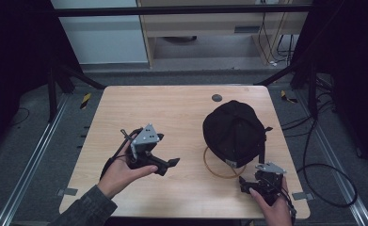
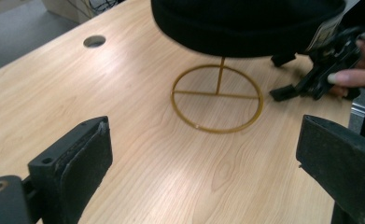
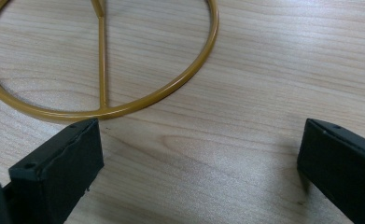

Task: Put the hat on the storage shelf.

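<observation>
The black cap (image 1: 234,132) sits on a thin gold wire stand (image 1: 222,168) on the right half of the wooden table (image 1: 172,113), its crown raised off the tabletop by the stand's upright stem and its ring base lying flat on the wood beneath it. The right gripper (image 1: 248,184) is much the nearer of the two: it rests low by the table's near right edge, just in front of the ring and below the cap's near rim, with its jaws spread wide and nothing between them. In the right gripper view the ring base (image 3: 101,60) lies just ahead and to the left of the open jaws, close to the left one but not touching. The left gripper (image 1: 171,163), also with its jaws apart and empty, is held above the table's left half, well apart from the cap, and points across toward it; its view looks at the ring (image 2: 216,99) from the side, with the cap's underside (image 2: 245,23) above. The cap therefore lies ahead of and above the right gripper, so that hand seems the likelier one to reach up for the brim, while the left would have to cross the table.
</observation>
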`<state>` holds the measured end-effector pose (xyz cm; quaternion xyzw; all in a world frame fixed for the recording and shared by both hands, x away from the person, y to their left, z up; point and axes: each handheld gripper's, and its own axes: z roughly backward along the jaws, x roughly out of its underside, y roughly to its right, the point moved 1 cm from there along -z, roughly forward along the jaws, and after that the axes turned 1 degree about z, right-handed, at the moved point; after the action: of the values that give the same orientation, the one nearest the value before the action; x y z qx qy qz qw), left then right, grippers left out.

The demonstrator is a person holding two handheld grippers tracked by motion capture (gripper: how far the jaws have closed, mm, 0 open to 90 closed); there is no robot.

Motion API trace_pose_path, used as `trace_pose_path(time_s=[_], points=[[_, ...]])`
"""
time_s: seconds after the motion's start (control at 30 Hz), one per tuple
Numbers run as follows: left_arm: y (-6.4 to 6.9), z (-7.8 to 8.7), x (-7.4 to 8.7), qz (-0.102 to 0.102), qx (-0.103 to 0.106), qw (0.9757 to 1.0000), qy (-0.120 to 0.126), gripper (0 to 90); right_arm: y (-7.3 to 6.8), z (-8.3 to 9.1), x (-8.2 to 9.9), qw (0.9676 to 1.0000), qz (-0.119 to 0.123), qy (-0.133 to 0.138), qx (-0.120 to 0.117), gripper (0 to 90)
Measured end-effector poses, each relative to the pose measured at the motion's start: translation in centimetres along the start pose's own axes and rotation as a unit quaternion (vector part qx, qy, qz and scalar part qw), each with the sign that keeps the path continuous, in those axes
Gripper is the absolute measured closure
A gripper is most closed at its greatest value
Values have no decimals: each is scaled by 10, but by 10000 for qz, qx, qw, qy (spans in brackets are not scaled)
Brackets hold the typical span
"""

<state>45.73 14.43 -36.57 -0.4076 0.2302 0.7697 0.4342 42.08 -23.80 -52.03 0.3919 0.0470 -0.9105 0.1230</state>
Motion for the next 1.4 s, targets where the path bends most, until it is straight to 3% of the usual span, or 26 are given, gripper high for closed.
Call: trace_pose_path(time_s=[0.33, 0.7, 1.03, 1.4], points=[[-11, -4, 31, 200, -123, 9996, -125, 36, 0, 0, 0, 10000, 14, -5, -3, 3], [-22, -8, 56, 286, -302, 9987, -292, 39, 0, 0, 0, 10000, 15, -5, -2, 4], [-38, -10, 81, 287, -594, 9964, -528, 42, 0, 0, 0, 10000, 14, -4, -2, 3], [-51, -14, 108, 290, -745, 9936, -800, 42, 0, 0, 0, 10000, 14, -5, -2, 4]])
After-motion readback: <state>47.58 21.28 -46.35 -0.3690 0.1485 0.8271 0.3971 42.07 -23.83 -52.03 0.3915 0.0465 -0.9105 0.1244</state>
